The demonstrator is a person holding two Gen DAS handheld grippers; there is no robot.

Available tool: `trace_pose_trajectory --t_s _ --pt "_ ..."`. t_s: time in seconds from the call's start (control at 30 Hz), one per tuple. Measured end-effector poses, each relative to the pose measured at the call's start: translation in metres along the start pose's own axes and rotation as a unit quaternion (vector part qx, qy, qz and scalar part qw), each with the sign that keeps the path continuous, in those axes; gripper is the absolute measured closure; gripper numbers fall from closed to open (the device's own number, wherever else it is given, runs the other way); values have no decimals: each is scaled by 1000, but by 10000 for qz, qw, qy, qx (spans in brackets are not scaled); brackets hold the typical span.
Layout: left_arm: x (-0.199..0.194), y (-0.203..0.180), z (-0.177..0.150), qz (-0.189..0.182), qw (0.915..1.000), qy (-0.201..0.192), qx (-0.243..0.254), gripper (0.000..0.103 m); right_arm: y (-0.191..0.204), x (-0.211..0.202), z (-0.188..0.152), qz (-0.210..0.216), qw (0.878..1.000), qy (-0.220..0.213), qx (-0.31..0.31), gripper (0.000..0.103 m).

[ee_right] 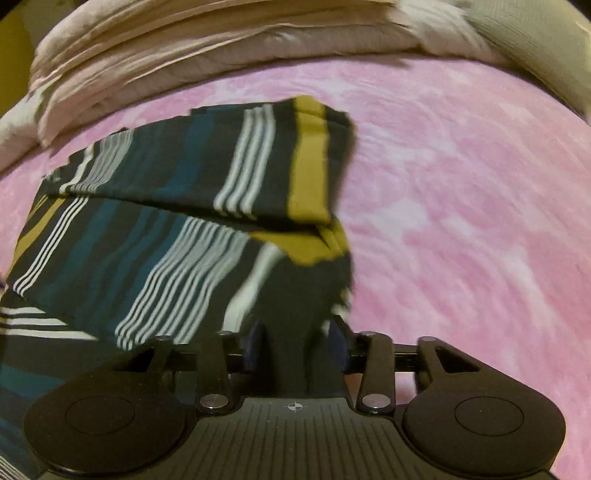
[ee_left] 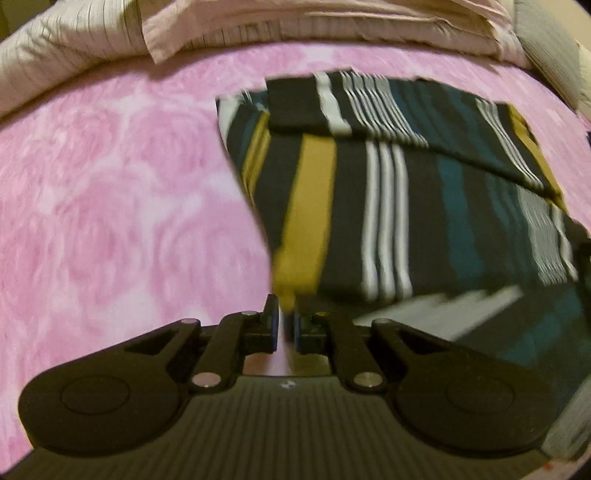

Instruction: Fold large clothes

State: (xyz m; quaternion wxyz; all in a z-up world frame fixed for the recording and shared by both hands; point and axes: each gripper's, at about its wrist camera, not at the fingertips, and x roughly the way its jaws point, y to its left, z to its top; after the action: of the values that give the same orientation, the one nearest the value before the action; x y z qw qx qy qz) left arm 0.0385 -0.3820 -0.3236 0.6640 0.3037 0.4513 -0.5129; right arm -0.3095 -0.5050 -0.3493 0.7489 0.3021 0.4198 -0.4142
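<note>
A dark striped garment [ee_left: 388, 192] with white, teal and mustard bands lies partly folded on a pink bedspread [ee_left: 110, 192]. My left gripper [ee_left: 285, 314] is shut on its near left edge, at a mustard stripe, and the cloth rises from the pinch. In the right wrist view the same garment [ee_right: 166, 206] spreads to the left. My right gripper [ee_right: 295, 343] holds a bunched dark fold of its near right corner between the blue pads [ee_right: 338, 345], the jaws standing a little apart around the cloth. Both views are motion-blurred.
Piled beige and pale pink bedding [ee_left: 258, 26] runs along the far side of the bed, seen too in the right wrist view as bedding [ee_right: 207, 48]. A grey-green pillow [ee_right: 535, 48] sits at the far right. Bare pink bedspread [ee_right: 461, 203] lies right of the garment.
</note>
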Motion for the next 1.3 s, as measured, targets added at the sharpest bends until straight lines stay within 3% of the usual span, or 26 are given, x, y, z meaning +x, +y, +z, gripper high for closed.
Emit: trace_pose_trajectory --t_s 0.17,0.33,0.37,0.47,0.63,0.77,0.87,0.97,1.03,1.07,1.1,1.23,1.3 --pt "-31 -9 -33 -164 9998 66 -67 97 -3 -27 -12 -29 9995 -140 295 53" --pt "-37 -16 -49 -98 9997 80 -216 97 -10 -5 5 -63 9987 -406 300 53" --pt "-37 -18 -50 -72 9997 77 -232 97 -13 3 8 -68 9985 -419 340 58" --pt "-36 -29 -52 -14 9997 131 -229 97 -15 22 19 -114 9991 -337 237 103" --pt "-36 -51 -48 54 9997 118 -195 97 -26 16 32 -107 9975 -692 -114 103" --pt "-30 -67 -46 56 9998 152 -154 97 -39 29 31 -124 9969 -732 -248 103" --pt "-30 -80 -47 70 9998 187 -97 97 -57 39 27 -44 9988 -489 76 103" --pt "-35 -89 -48 96 9998 171 -61 97 -63 22 29 211 9971 -725 140 103" --pt "-38 -94 -50 114 9997 181 -82 97 -60 14 31 534 9956 -766 116 91" --pt "-39 -96 -51 123 9997 178 -106 97 -57 14 31 643 9952 -743 15 66" --pt "-40 -98 -51 124 9997 170 -127 97 -52 16 34 706 9950 -696 -112 56" --pt "-44 -105 -54 140 9997 130 -172 97 -41 37 33 762 9946 -424 -554 57" --pt "-46 -108 -56 157 9996 132 -213 97 -39 44 32 654 9946 -329 -730 88"
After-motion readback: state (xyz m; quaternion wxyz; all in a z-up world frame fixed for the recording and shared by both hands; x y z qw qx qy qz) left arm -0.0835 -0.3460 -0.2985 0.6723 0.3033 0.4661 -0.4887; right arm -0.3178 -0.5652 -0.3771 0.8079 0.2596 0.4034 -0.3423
